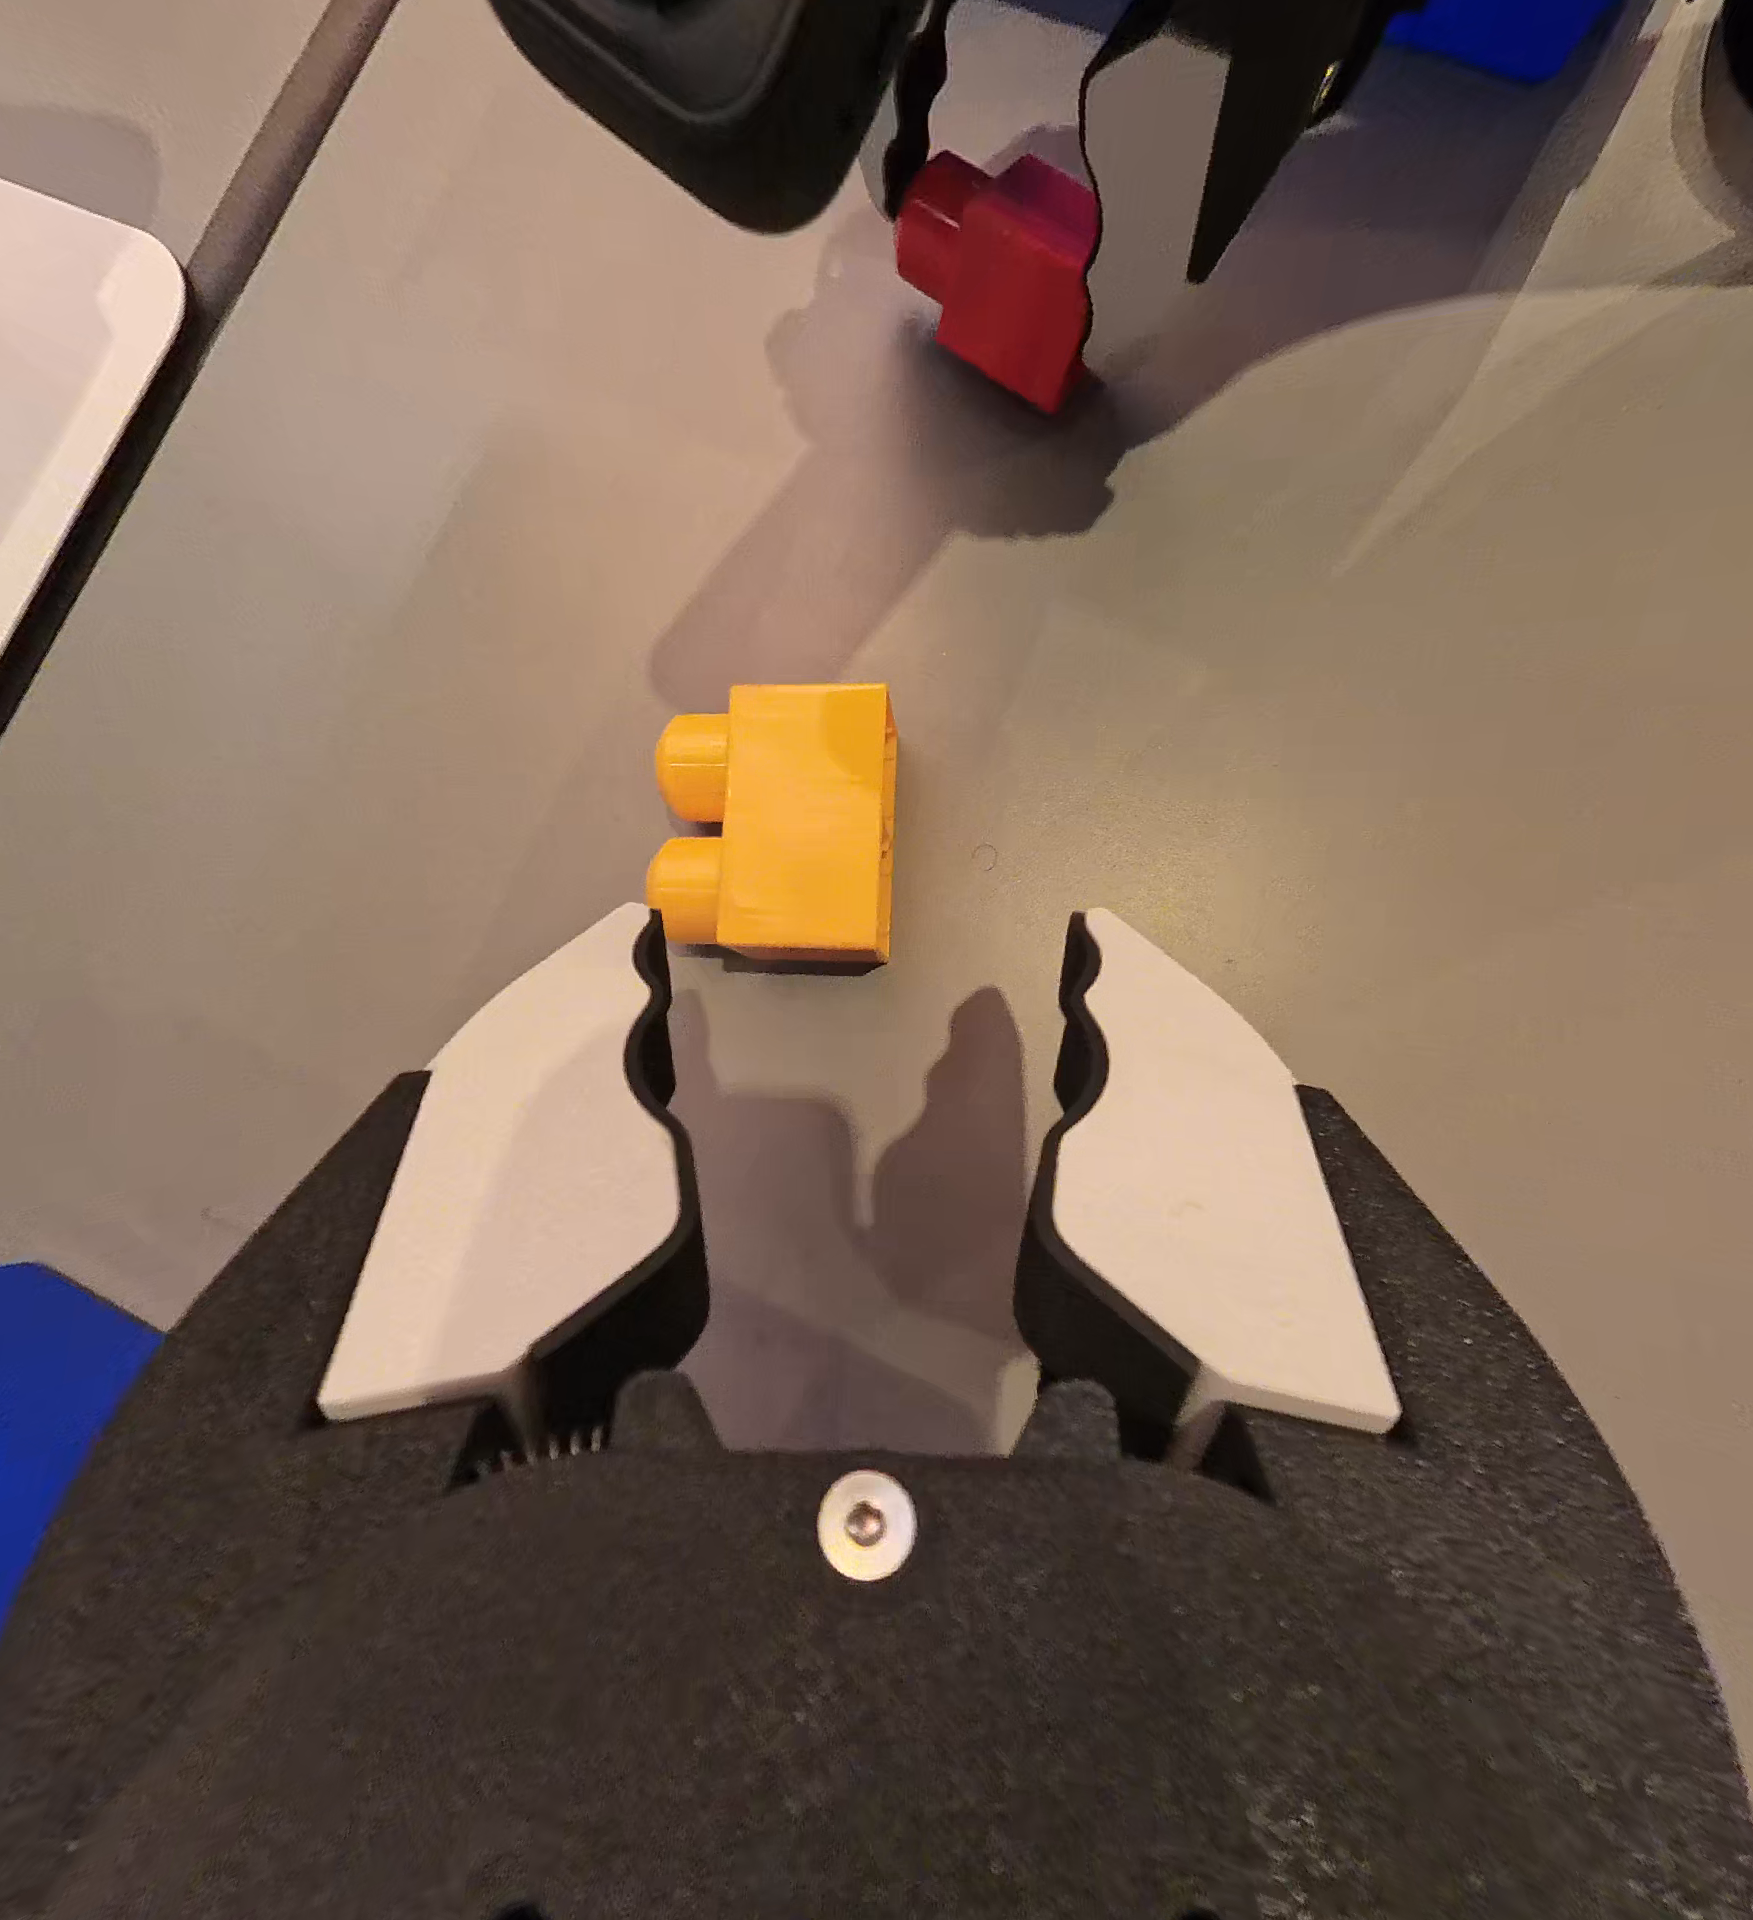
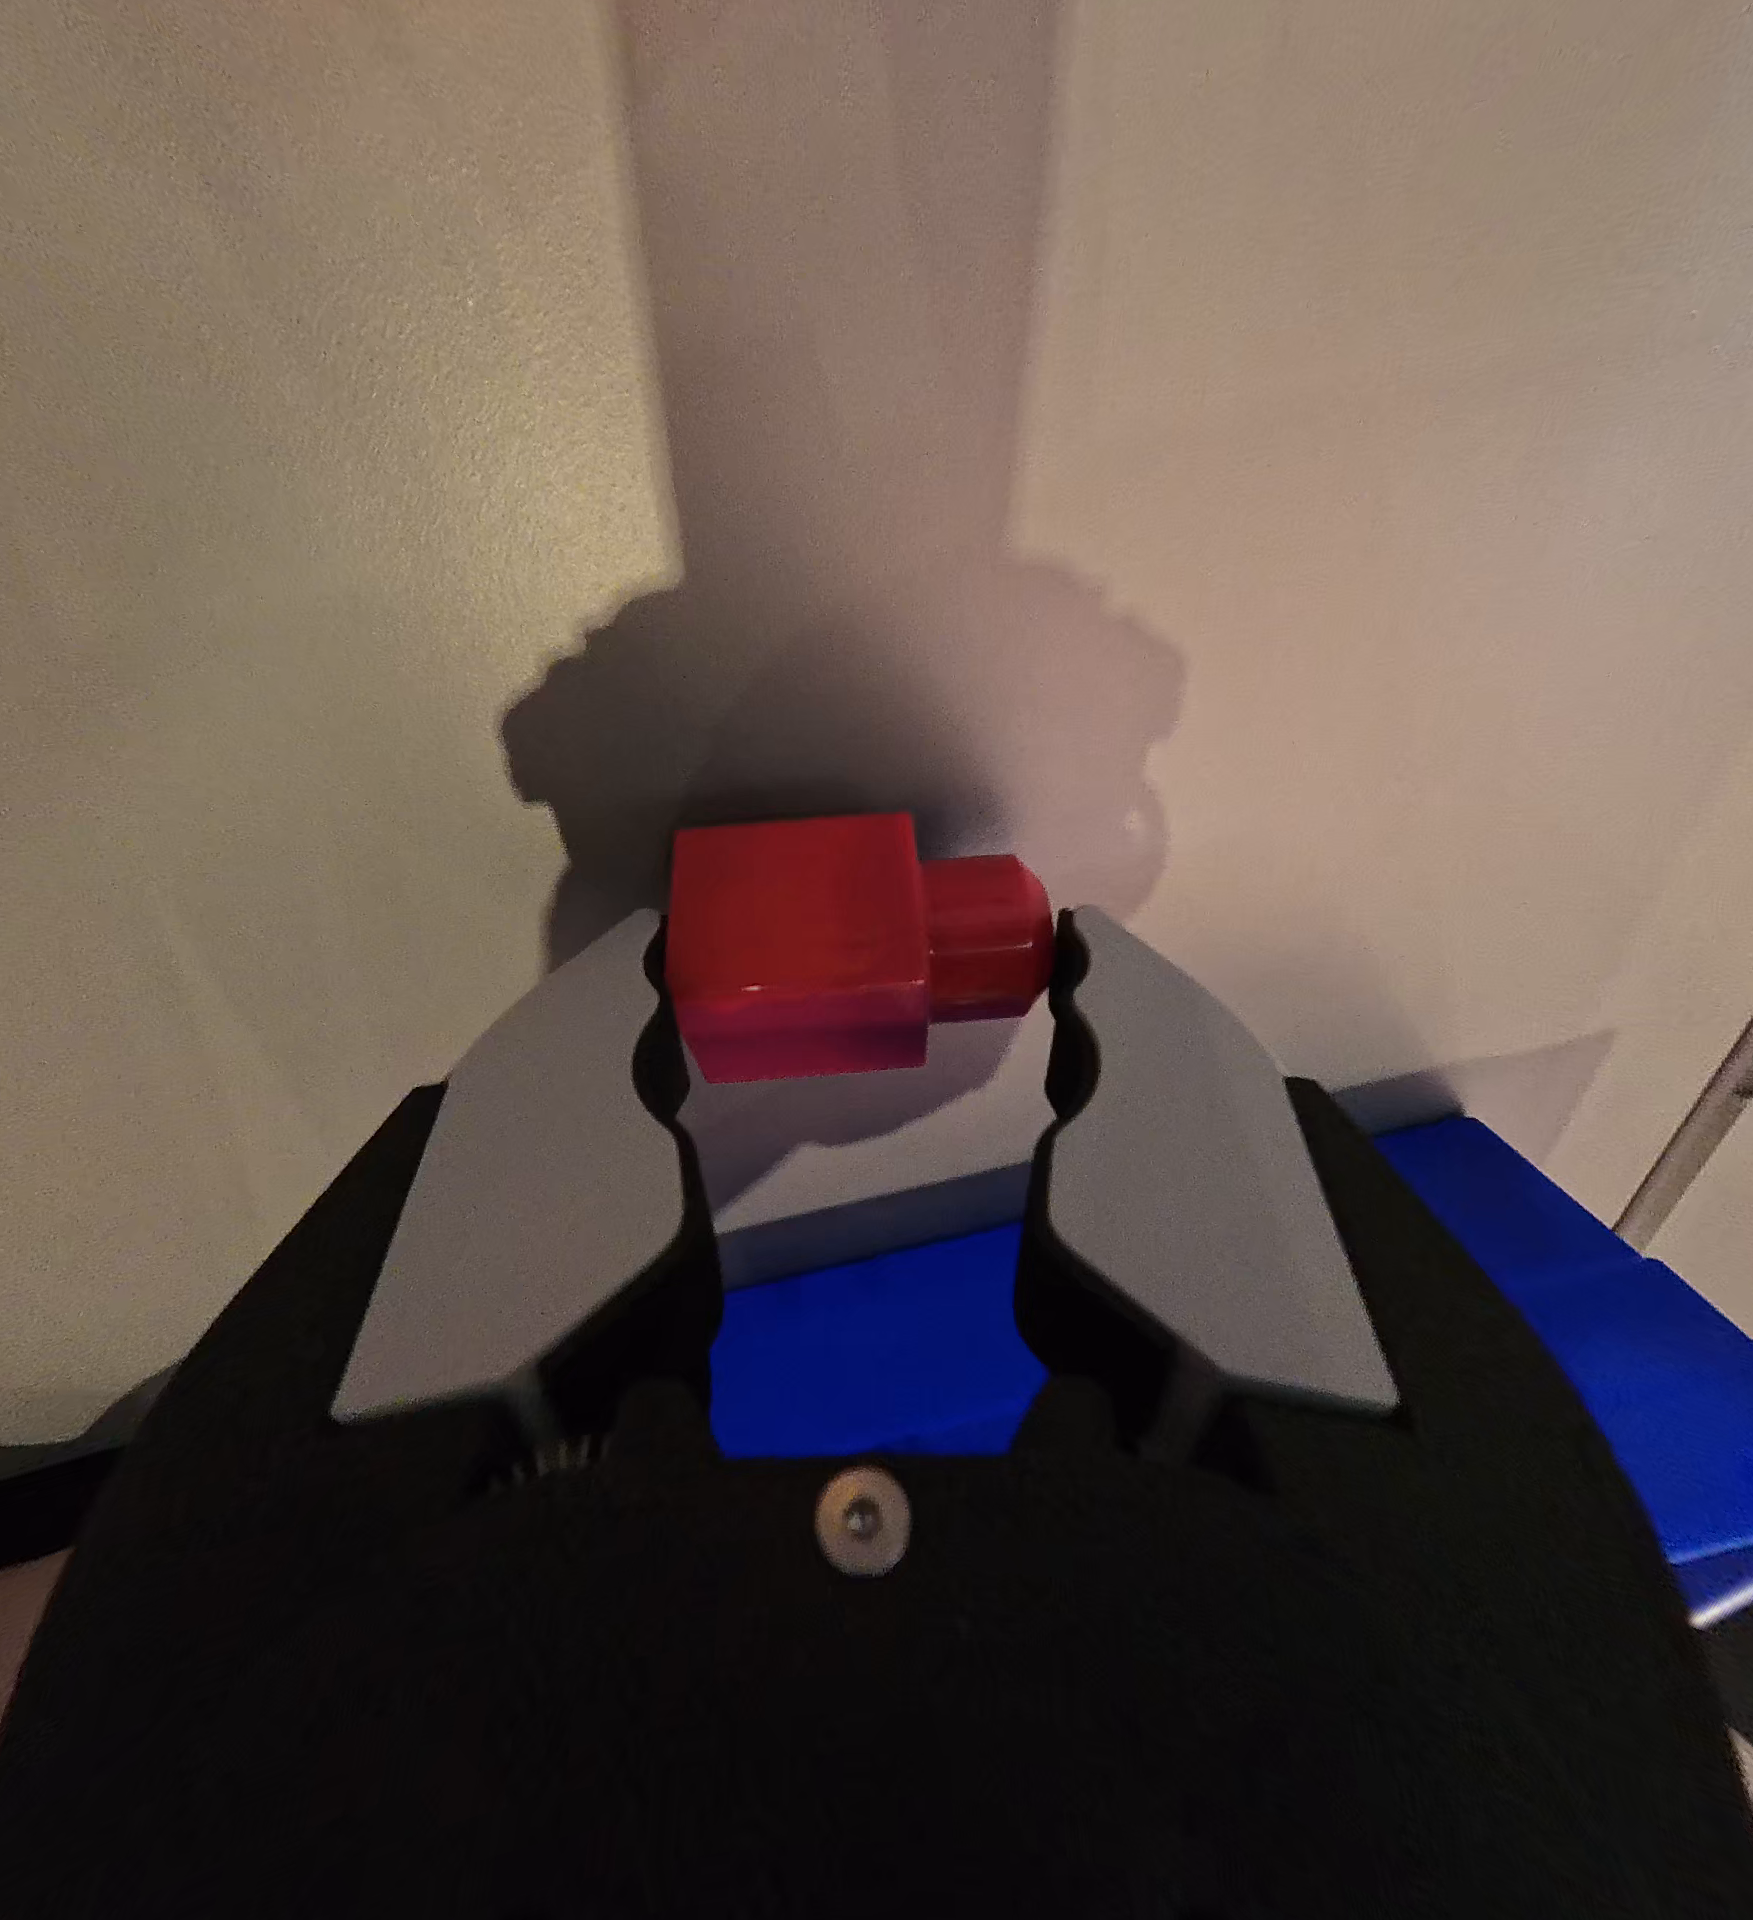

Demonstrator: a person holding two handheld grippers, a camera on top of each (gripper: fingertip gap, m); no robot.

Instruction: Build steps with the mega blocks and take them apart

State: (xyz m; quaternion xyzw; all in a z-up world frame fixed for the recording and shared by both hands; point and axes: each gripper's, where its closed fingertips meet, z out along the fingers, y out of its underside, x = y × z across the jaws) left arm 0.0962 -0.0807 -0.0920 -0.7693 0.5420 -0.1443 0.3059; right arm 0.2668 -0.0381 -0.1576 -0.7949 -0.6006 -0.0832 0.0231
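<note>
The grey table [image 1: 1371, 831] is smooth. On it lies the yellow block [image 1: 799, 821]. Just before it, the left gripper [image 1: 861, 925] is spread wide. Past it, the right gripper [image 2: 856, 925] seems to pinch the red block [image 2: 810, 945].

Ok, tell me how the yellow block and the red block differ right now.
The yellow block has two studs; the red block shows one. The yellow block lies free on the table, just ahead of the open left gripper; the red block sits between the fingertips of the right gripper, which seems to close on it. Both lie on their sides, studs pointing sideways.
</note>
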